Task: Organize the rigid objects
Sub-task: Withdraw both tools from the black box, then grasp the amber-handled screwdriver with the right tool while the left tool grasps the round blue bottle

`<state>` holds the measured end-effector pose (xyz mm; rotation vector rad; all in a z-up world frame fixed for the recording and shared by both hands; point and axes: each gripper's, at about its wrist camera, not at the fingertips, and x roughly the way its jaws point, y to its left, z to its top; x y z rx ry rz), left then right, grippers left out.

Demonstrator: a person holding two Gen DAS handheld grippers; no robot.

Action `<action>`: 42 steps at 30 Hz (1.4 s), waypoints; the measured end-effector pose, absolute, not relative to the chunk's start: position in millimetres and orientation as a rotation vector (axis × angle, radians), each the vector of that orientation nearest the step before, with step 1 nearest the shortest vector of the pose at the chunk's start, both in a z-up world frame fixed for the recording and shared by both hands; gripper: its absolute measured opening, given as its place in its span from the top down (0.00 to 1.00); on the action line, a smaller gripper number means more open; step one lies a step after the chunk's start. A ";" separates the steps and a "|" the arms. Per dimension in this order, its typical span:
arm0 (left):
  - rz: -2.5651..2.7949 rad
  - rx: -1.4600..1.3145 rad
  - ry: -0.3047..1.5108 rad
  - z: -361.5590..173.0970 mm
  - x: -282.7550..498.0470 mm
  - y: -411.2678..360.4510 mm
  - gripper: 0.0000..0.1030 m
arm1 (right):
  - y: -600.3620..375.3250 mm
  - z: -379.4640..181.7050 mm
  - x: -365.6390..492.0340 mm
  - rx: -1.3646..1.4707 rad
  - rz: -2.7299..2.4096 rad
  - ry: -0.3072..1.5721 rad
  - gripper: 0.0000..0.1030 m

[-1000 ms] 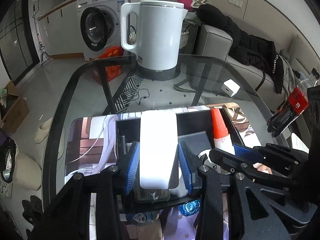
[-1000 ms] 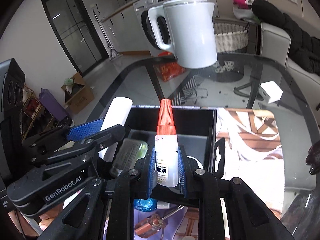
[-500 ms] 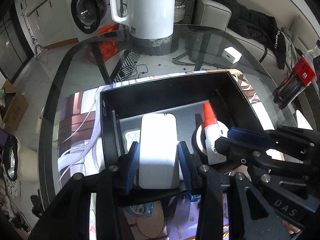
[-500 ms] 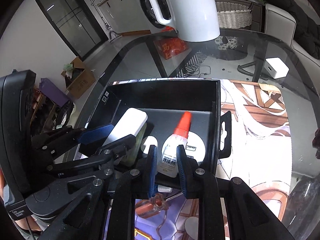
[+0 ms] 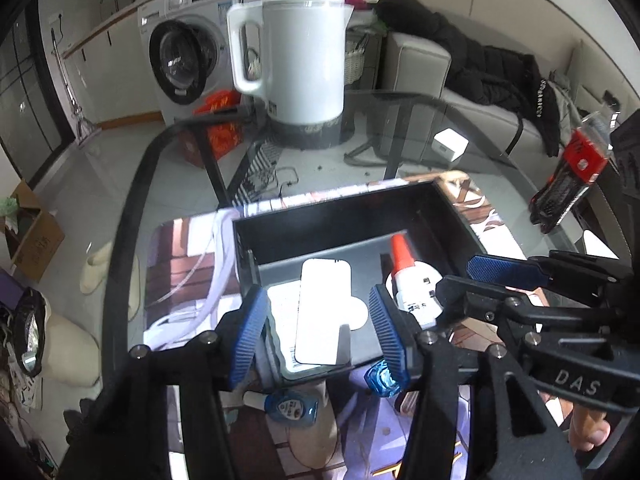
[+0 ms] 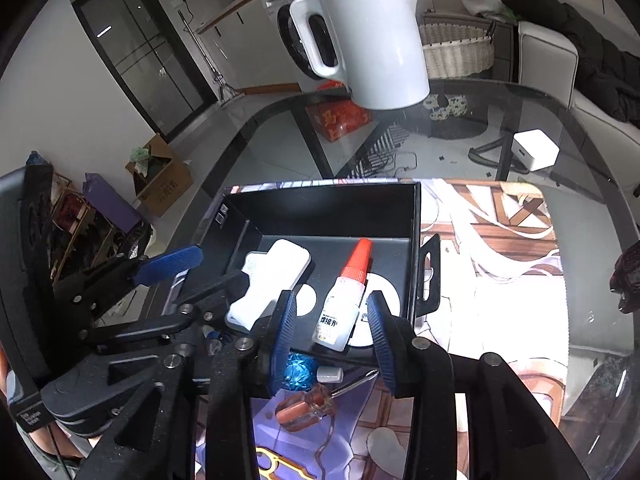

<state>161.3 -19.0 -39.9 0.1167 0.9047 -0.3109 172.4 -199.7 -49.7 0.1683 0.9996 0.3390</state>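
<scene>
A black open box (image 5: pixel 344 208) (image 6: pixel 320 208) stands on a printed mat on the glass table. A white flat case (image 5: pixel 322 312) (image 6: pixel 272 284) lies inside it at the left. A glue bottle with an orange cap (image 5: pixel 404 276) (image 6: pixel 344 296) lies inside at the right, on a white tape roll. My left gripper (image 5: pixel 320 332) is open, jaws on either side of the white case and apart from it. My right gripper (image 6: pixel 332 336) is open around the glue bottle without touching it.
A white kettle (image 5: pixel 300 60) (image 6: pixel 368 40) stands at the far side of the table. A white charger (image 5: pixel 450 146) (image 6: pixel 534 150) lies at the right. A blue-capped bottle (image 5: pixel 288 404) and an orange-handled screwdriver (image 6: pixel 308 404) lie on the mat in front of the box.
Both grippers have opened. The white case and the glue bottle were lowered into the box and now lie there released.
</scene>
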 end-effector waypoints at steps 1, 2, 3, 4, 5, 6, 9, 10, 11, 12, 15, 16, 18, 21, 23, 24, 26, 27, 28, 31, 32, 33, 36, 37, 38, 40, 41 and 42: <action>-0.315 0.123 0.886 -35.0 157.2 -15.8 0.43 | -200.2 -45.4 167.5 0.167 0.345 0.988 0.63; -0.319 0.127 0.868 -30.8 152.6 -11.4 0.42 | -200.2 -41.6 162.7 0.165 0.351 0.980 0.63; -0.322 0.131 0.856 -27.9 148.6 -6.5 0.42 | -200.6 -37.7 157.3 0.165 0.359 0.971 0.62; -0.327 0.135 0.849 -26.4 144.8 -1.1 0.41 | -201.2 -34.1 151.1 0.164 0.368 0.964 0.62; -0.331 0.140 0.846 -26.0 141.4 4.5 0.39 | -202.3 -31.9 146.2 0.161 0.378 0.960 0.62; -0.330 0.145 0.849 -27.2 139.0 9.1 0.38 | -202.7 -30.1 140.7 0.161 0.385 0.959 0.62; -0.324 0.167 0.875 -36.5 133.7 19.9 0.37 | -203.3 -28.0 128.6 0.160 0.399 0.961 0.62; -0.324 0.174 0.885 -40.3 131.5 22.3 0.36 | -202.5 -29.5 126.0 0.159 0.404 0.965 0.62; -0.324 0.182 0.898 -44.7 130.4 24.4 0.35 | -201.6 -31.2 123.3 0.163 0.407 0.973 0.61; -0.324 0.191 0.912 -49.2 130.2 26.2 0.34 | -200.4 -34.0 120.6 0.166 0.412 0.984 0.60; -0.339 0.213 0.948 -64.3 128.4 29.3 0.34 | -194.6 -45.2 117.2 0.171 0.419 1.031 0.57; -0.352 0.214 0.962 -69.3 128.6 29.8 0.34 | -192.1 -50.2 117.2 0.167 0.417 1.045 0.57; -0.376 0.215 0.992 -79.7 129.9 28.9 0.34 | -186.6 -60.8 118.7 0.152 0.407 1.072 0.57; -0.365 0.251 0.992 -90.9 130.9 23.1 0.34 | -181.1 -78.3 122.5 0.140 0.384 1.115 0.57; -0.360 0.256 0.992 -97.4 133.6 20.4 0.34 | -179.6 -87.9 125.1 0.135 0.371 1.134 0.57; -0.374 0.252 0.996 -99.6 134.7 19.0 0.34 | -179.9 -91.4 126.9 0.127 0.367 1.138 0.57; -0.396 0.248 1.001 -103.8 137.3 16.3 0.33 | -178.4 -96.6 128.1 0.112 0.361 1.141 0.57; -0.402 0.253 0.999 -104.9 137.6 14.1 0.33 | -177.6 -98.9 128.7 0.106 0.358 1.142 0.57; -0.401 0.263 0.994 -105.4 137.9 11.8 0.33 | -176.9 -101.1 129.4 0.101 0.357 1.145 0.57; -0.396 0.295 0.990 -109.6 137.2 4.6 0.33 | -174.6 -103.5 131.1 0.097 0.364 1.148 0.57; -0.407 0.303 1.003 -112.0 136.2 2.2 0.33 | -173.9 -104.1 131.4 0.095 0.366 1.151 0.57; -0.417 0.306 1.013 -113.8 134.9 0.3 0.33 | -173.7 -104.8 131.5 0.092 0.370 1.154 0.57; -0.438 0.336 1.032 -119.7 128.0 -6.0 0.33 | -177.1 -106.1 130.7 0.092 0.387 1.164 0.57; -0.440 0.341 1.027 -119.3 124.8 -5.8 0.33 | -178.6 -106.3 129.7 0.091 0.392 1.167 0.57; -0.448 0.339 1.036 -118.6 122.5 -5.0 0.34 | -180.9 -106.5 129.6 0.090 0.393 1.170 0.57; -0.468 0.323 1.054 -117.5 117.8 -2.8 0.34 | -185.5 -106.7 127.5 0.082 0.384 1.176 0.57; -0.476 0.319 1.062 -117.2 114.1 -1.0 0.34 | -188.0 -107.0 126.9 0.079 0.382 1.176 0.57; -0.485 0.321 1.066 -116.6 111.1 -1.7 0.35 | -190.3 -107.2 126.3 0.079 0.384 1.177 0.57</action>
